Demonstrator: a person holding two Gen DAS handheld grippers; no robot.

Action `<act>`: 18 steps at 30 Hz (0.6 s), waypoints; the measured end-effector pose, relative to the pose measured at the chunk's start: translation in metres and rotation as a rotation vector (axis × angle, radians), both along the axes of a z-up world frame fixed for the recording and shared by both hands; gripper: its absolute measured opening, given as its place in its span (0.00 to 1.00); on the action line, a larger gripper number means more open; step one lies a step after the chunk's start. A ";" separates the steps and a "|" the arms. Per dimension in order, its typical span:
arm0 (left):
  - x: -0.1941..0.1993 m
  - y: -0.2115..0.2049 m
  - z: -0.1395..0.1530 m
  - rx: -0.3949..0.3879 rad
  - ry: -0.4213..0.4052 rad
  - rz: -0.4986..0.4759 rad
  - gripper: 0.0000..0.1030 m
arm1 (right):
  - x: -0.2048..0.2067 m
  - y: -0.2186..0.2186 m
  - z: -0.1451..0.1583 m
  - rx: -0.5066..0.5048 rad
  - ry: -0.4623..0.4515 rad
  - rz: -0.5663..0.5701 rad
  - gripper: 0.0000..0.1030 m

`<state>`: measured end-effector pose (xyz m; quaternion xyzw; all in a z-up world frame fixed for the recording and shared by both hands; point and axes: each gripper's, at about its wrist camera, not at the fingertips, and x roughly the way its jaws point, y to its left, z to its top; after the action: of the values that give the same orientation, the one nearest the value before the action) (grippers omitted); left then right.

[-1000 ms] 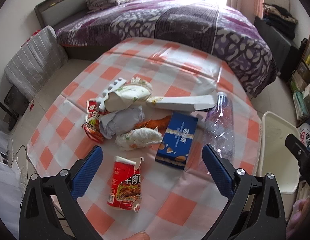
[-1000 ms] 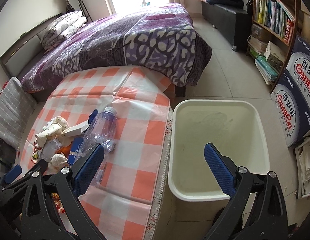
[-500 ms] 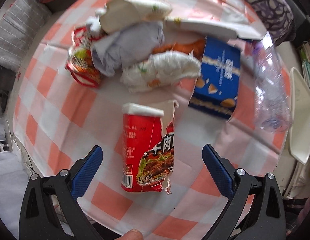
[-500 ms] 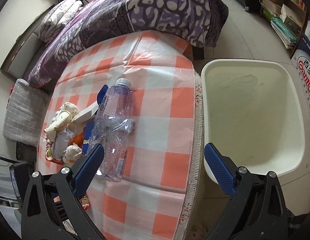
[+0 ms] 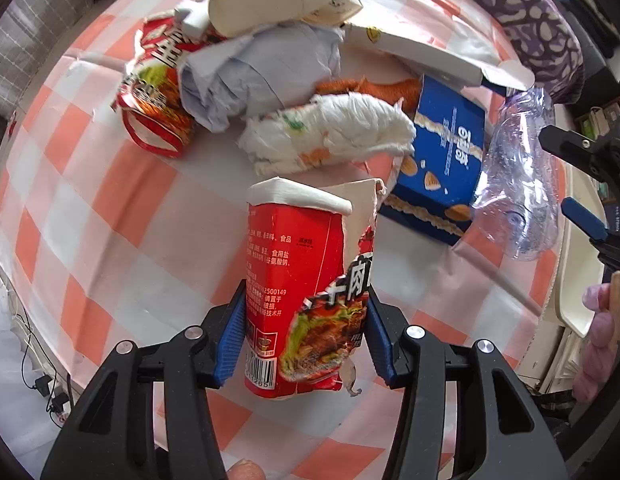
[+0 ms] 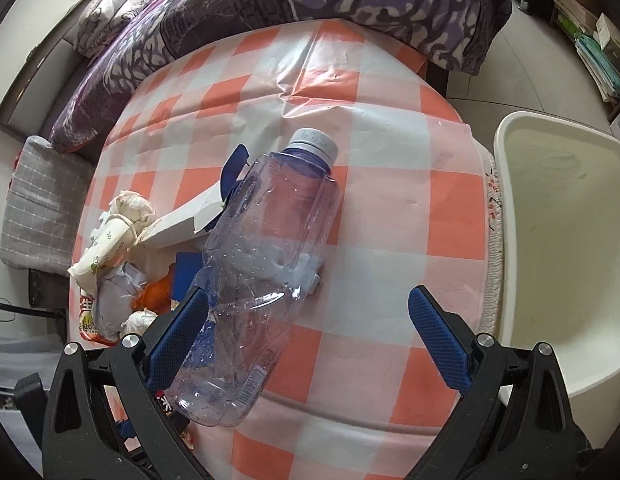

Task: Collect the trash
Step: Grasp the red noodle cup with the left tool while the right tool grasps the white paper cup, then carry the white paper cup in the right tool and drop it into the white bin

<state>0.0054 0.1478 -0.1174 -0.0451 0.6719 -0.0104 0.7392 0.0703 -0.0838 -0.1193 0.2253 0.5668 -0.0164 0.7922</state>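
Observation:
A torn red noodle cup lies on the orange-checked tablecloth. My left gripper points straight down over it; its jaws are closing, and both blue pads touch the cup's sides. A clear plastic bottle with a grey cap lies on the cloth under my right gripper, which is open. The bottle's lower part sits by the left fingertip with no pad pressing on it. A cream bin stands right of the table.
Behind the cup lies a heap: a blue snack box, crumpled tissue, grey paper, a red wrapper and a long white carton. A bed borders the table's far side. A person's hand shows at the right.
My left gripper sank onto the red noodle cup and its jaws closed in from wide apart to the cup's sides. My right gripper moved left and down from over the bin to over the bottle.

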 end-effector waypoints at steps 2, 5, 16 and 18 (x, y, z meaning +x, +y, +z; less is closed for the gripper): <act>-0.003 0.010 0.010 -0.007 -0.012 0.009 0.50 | 0.002 -0.003 0.001 -0.002 -0.014 -0.026 0.93; -0.009 0.028 0.016 -0.045 -0.030 0.042 0.49 | 0.003 -0.007 0.009 -0.005 -0.054 -0.071 0.93; -0.010 0.124 0.107 -0.144 -0.279 0.280 0.50 | 0.034 0.051 0.027 0.131 -0.097 0.104 0.94; -0.012 0.130 0.119 -0.146 -0.320 0.319 0.50 | 0.042 0.069 0.029 0.170 -0.102 0.094 0.94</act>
<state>-0.0067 0.2776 0.0011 -0.2020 0.5281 0.0509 0.8232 0.1127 -0.0143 -0.0906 0.2654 0.5353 0.0806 0.7978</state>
